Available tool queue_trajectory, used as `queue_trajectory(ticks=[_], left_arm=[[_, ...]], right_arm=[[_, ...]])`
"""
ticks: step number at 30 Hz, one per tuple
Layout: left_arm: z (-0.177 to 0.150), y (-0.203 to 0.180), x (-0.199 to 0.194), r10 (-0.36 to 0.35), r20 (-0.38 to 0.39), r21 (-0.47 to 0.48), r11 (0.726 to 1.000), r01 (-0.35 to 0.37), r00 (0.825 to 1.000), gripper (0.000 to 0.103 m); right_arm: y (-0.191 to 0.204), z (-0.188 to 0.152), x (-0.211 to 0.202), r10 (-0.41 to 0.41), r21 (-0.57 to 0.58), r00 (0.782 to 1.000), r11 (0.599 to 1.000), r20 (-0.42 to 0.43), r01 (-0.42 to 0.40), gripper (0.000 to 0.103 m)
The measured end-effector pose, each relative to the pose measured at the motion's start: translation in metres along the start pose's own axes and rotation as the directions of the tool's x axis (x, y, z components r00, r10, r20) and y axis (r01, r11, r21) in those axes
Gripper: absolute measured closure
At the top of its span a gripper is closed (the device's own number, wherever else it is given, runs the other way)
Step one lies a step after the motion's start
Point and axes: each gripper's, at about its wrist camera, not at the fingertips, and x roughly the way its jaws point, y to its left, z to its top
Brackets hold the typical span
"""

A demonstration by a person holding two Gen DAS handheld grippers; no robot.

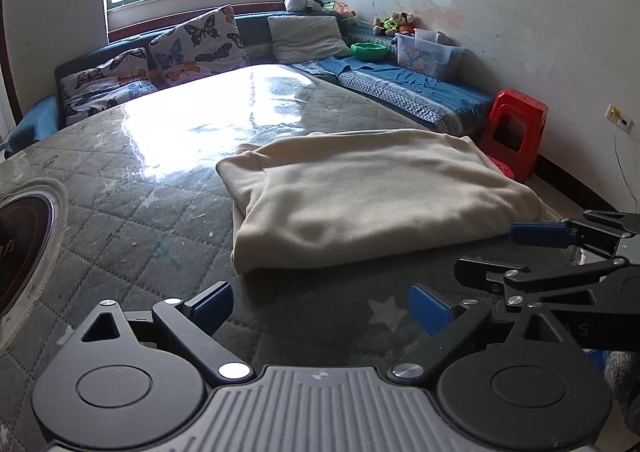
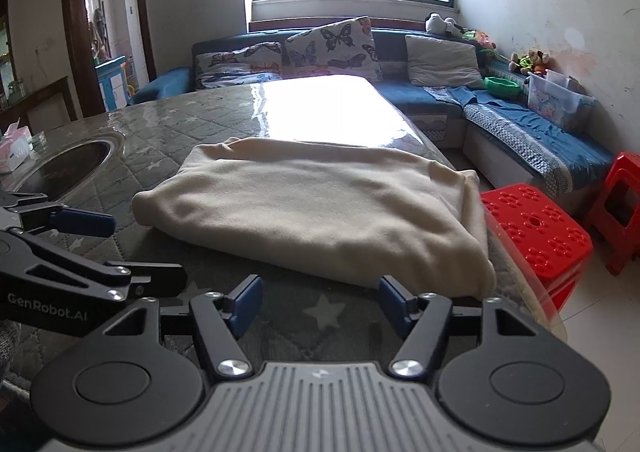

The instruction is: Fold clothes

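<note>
Right wrist view: both claws, right gripper point(image 2: 320, 306) and left gripper point(image 1: 322, 308), gape empty below the folded cream garment point(image 2: 316, 204); pinch its near edge squarely for any further fold.

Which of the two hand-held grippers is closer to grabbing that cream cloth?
Right hand-held gripper: open, one finger at the folded cream garment's near edge. The left hand-held gripper, also open, sits farther back.

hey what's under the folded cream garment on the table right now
The folded cream garment lies on the quilted table cover, which sits under a clear glossy sheet. Its right edge reaches the table's edge above a red stool. Anything between its layers is hidden.
</note>
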Motion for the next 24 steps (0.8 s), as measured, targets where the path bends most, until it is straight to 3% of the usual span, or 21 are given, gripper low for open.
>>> queue_trajectory(ticks=[7, 24], left_arm=[[-0.008, -0.001, -0.008, -0.002, 0.002, -0.005, 1.0, 0.002, 1.0, 0.004], [-0.024, 0.0, -0.024, -0.006, 0.013, -0.008, 1.0, 0.006, 1.0, 0.002]], right_arm=[[-0.001, -0.007, -0.009, -0.02, 0.011, 1.0, 1.0, 0.004, 0.02, 0.018], [0.004, -0.016, -0.019, -0.048, 0.031, 0.999, 0.998, 0.023, 0.047, 0.0]])
